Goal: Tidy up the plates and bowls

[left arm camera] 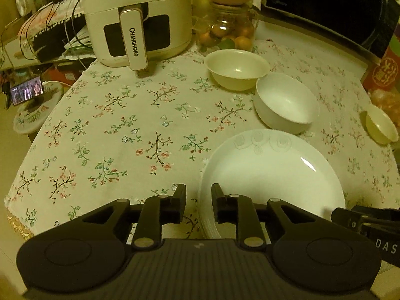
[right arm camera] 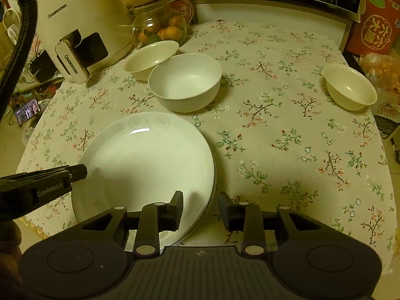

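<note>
A stack of white plates (left arm camera: 270, 175) (right arm camera: 145, 160) lies on the floral tablecloth near the front edge. My left gripper (left arm camera: 198, 195) straddles the stack's left rim, with a gap beside each pad. My right gripper (right arm camera: 201, 200) straddles the right rim in the same way, jaws apart and not pressing. Each gripper shows at the edge of the other's view. Behind the plates stand a white bowl (left arm camera: 287, 102) (right arm camera: 185, 80) and a cream bowl (left arm camera: 236, 68) (right arm camera: 150, 57), close together. A smaller cream bowl (left arm camera: 381, 127) (right arm camera: 350, 86) sits alone at the right.
A white air fryer (left arm camera: 135, 17) (right arm camera: 80, 25) stands at the back left beside a glass jar of oranges (left arm camera: 225, 30) topped by a large citrus fruit. A microwave (left arm camera: 325, 2) and a red box (right arm camera: 375, 25) line the back right. A phone (left arm camera: 26, 90) sits on a stool left of the table.
</note>
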A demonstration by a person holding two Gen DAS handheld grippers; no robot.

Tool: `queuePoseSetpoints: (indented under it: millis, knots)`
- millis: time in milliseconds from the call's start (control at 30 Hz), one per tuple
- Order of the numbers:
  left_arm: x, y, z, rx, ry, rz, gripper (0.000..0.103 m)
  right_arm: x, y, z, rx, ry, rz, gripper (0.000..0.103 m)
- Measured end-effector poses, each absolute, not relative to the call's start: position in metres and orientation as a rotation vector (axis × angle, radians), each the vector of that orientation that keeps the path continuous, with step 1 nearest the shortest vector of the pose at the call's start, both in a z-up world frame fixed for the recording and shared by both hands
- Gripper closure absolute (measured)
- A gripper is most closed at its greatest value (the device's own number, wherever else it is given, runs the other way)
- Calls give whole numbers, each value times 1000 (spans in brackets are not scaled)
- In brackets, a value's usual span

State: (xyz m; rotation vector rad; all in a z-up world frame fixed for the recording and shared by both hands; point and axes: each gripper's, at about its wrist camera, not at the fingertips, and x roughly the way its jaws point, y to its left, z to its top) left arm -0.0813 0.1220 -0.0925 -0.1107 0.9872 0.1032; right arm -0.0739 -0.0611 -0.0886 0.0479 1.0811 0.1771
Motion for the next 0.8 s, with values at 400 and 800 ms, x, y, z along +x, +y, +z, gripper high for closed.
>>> queuePoseSetpoints:
  millis: [400,800]
  knots:
    - [-66,117,-75,-159,956,105,55,-65,-75,-72,109,1034,182,61]
    - [-28,94,-62,-140,930,81,20,-27,-93,-62,148,1002,151,42]
